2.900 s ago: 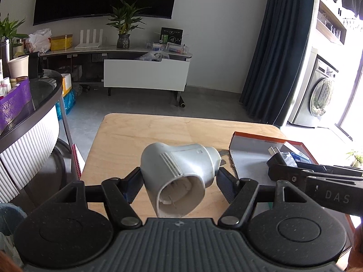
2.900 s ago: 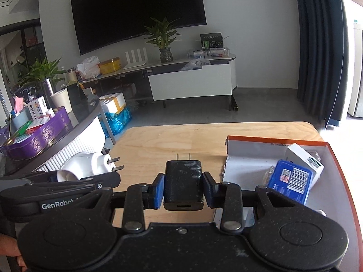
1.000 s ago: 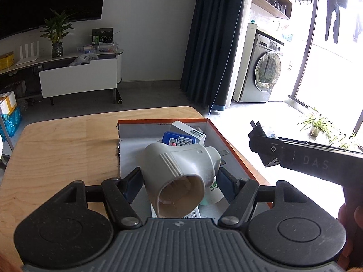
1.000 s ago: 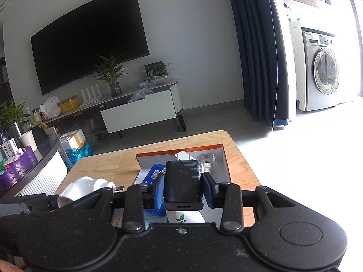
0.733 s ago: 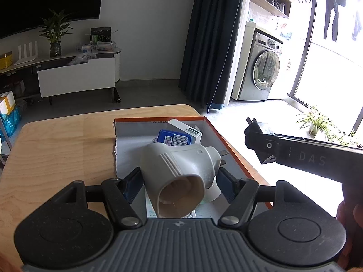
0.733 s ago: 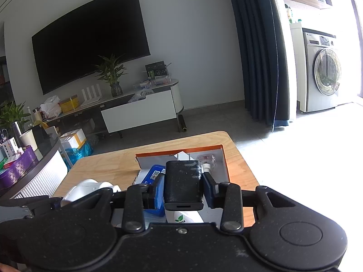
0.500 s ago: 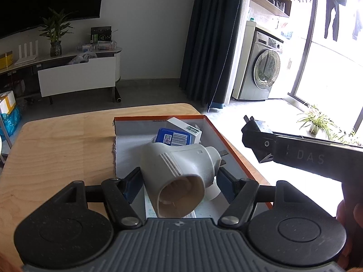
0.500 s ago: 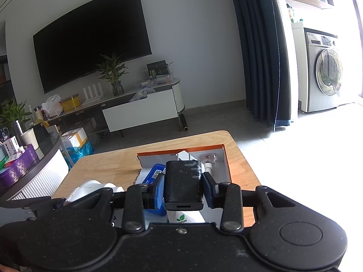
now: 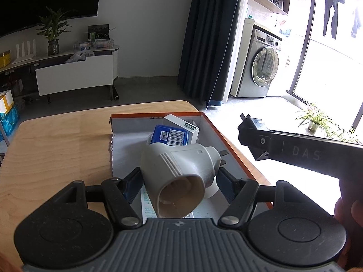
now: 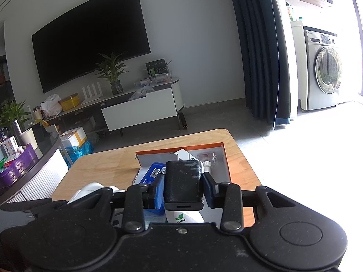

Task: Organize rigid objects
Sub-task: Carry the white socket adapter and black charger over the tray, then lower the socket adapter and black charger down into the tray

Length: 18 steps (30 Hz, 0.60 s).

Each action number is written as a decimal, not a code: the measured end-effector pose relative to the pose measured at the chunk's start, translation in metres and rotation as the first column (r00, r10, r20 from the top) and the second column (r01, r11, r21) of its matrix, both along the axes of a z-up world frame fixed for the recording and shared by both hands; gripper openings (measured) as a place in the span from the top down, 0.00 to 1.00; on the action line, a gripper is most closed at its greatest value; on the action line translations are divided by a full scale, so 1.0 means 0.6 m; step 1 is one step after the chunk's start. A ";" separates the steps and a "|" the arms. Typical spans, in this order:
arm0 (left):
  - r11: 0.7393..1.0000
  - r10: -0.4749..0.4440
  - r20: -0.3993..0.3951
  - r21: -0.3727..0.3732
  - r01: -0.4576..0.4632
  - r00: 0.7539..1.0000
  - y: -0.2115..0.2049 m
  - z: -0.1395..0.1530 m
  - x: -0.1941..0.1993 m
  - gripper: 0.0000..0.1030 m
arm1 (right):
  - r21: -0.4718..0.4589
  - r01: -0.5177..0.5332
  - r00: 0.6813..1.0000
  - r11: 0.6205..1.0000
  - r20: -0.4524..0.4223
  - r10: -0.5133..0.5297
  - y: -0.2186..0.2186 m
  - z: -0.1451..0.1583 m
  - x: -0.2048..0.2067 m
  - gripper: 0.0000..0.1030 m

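My left gripper [image 9: 179, 179] is shut on a white plug adapter [image 9: 179, 172] and holds it above the near part of an orange-rimmed cardboard box [image 9: 229, 145] on the wooden table. My right gripper [image 10: 183, 185] is shut on a black charger [image 10: 183, 183] and holds it above the same box [image 10: 225, 158]. In the left wrist view the right gripper [image 9: 251, 133] hangs just right of the box with the charger prongs [image 9: 246, 116] sticking out. The box holds a blue packet [image 9: 170, 134], a white carton [image 9: 181, 124] and a white bottle [image 10: 185, 217].
The wooden table [image 9: 56, 140] stretches left of the box. A round dark counter with a purple tray [image 10: 18, 170] stands at the left. A TV stand [image 10: 138, 111] lies beyond the table, a washing machine [image 9: 263, 72] at the right.
Both grippers have swung right from the bare table to above the box, each still holding its plug. In the last second the left gripper eased slightly further over the box.
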State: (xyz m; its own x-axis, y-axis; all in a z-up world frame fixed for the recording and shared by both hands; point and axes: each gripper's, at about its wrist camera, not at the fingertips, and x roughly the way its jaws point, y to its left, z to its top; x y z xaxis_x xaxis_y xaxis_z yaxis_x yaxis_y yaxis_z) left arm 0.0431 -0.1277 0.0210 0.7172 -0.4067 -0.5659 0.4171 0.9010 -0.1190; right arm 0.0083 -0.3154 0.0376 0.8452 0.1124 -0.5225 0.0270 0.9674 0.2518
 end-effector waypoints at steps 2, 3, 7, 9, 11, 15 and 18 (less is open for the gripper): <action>1.000 0.001 -0.002 0.001 -0.001 1.000 -0.001 0.000 0.002 0.31 | 0.000 -0.001 1.000 1.000 0.000 0.001 -0.001 0.000 0.001 0.58; 1.000 0.001 -0.004 -0.001 -0.001 1.000 -0.001 0.000 0.002 0.31 | 0.000 0.000 1.000 1.000 0.000 0.000 -0.001 -0.001 0.001 0.57; 1.000 0.002 -0.008 -0.002 -0.002 1.000 -0.003 0.002 0.005 0.31 | -0.001 0.002 1.000 1.000 -0.005 -0.002 -0.002 -0.004 0.005 0.57; 1.000 0.003 -0.009 -0.001 -0.003 1.000 -0.004 0.003 0.007 0.31 | -0.001 0.002 1.000 1.000 -0.006 -0.002 -0.002 -0.004 0.005 0.57; 1.000 0.004 -0.009 -0.001 -0.004 1.000 -0.004 0.005 0.010 0.31 | -0.001 0.002 1.000 1.000 -0.007 -0.002 -0.003 -0.004 0.006 0.58; 1.000 0.009 -0.013 0.000 -0.009 1.000 -0.005 0.007 0.017 0.31 | 0.000 0.005 1.000 1.000 -0.006 -0.005 -0.003 -0.004 0.007 0.58; 1.000 0.010 -0.012 0.002 -0.010 1.000 -0.006 0.011 0.023 0.31 | 0.001 0.011 1.000 1.000 -0.010 -0.011 -0.005 -0.010 0.015 0.57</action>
